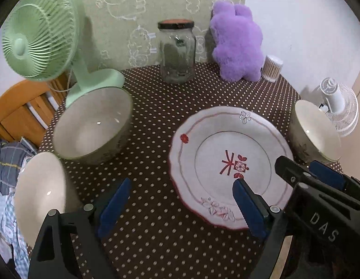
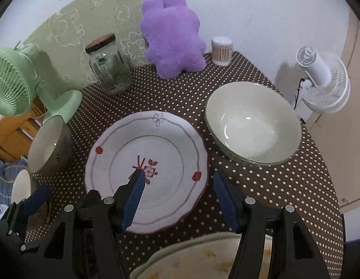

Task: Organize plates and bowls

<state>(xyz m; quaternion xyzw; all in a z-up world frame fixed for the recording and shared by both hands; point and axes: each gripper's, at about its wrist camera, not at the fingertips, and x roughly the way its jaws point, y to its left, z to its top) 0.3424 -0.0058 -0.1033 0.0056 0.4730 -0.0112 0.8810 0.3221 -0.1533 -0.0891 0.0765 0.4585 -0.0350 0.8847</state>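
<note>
Right wrist view, dotted table [image 2: 284, 186], largest first: flowered plate [image 2: 146, 169] at centre as landmark; stacked pale bowls [image 2: 253, 125] just right of it; grey bowl [image 2: 48, 148] left of it; a soiled plate [image 2: 203, 260] near me, below it. My right gripper [image 2: 177, 200] stands spread and empty, one finger over the flowered plate, the other beyond its right rim, I judge to straddle that rim. My left gripper [image 1: 180, 207] is spread wide, empty, at the plate's left edge.

Floral plate [image 2: 156, 139] flat mid-table, pale bowls [image 2: 252, 125] either side
</note>
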